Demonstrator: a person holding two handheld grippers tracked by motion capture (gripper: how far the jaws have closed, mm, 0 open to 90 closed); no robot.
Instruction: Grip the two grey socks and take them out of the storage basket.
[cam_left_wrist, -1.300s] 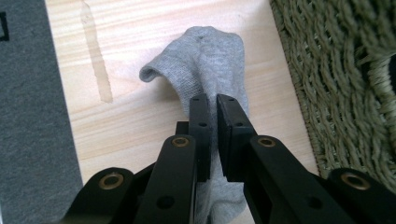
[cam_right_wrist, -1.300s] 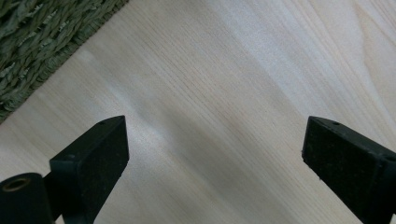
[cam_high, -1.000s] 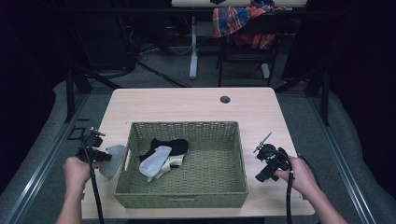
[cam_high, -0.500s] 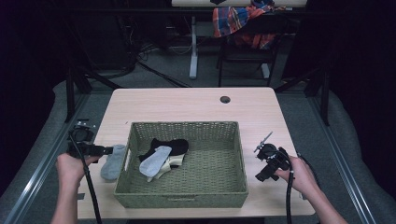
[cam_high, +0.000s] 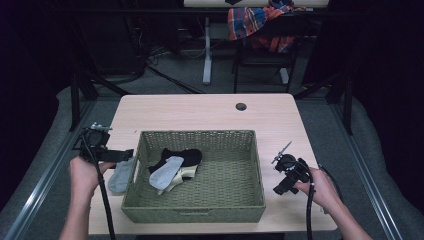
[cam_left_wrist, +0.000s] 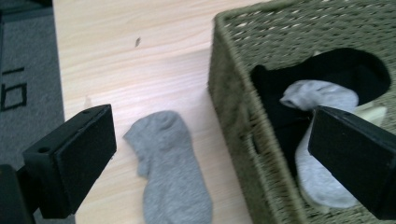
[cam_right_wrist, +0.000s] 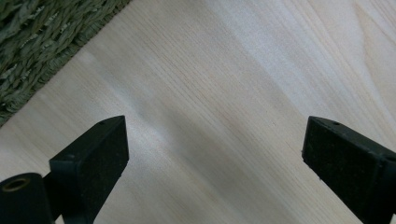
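Left gripper (cam_left_wrist: 210, 158) jaws have just been opened wide, grey sock (cam_left_wrist: 170, 163) left lying on the table (cam_high: 200, 112) left of the basket (cam_high: 200, 212); right gripper (cam_right_wrist: 215, 168) is held open too.

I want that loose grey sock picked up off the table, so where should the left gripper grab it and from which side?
Probably from straight above: the grey sock lies flat on the table, beside the basket. Pinch across its narrower middle, using the left gripper, whose jaws have just been opening with nothing between them.

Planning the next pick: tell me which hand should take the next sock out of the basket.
Probably left. The left gripper, jaws just opened, hovers by the basket wall nearest the socks; the right gripper is beyond the far wall.
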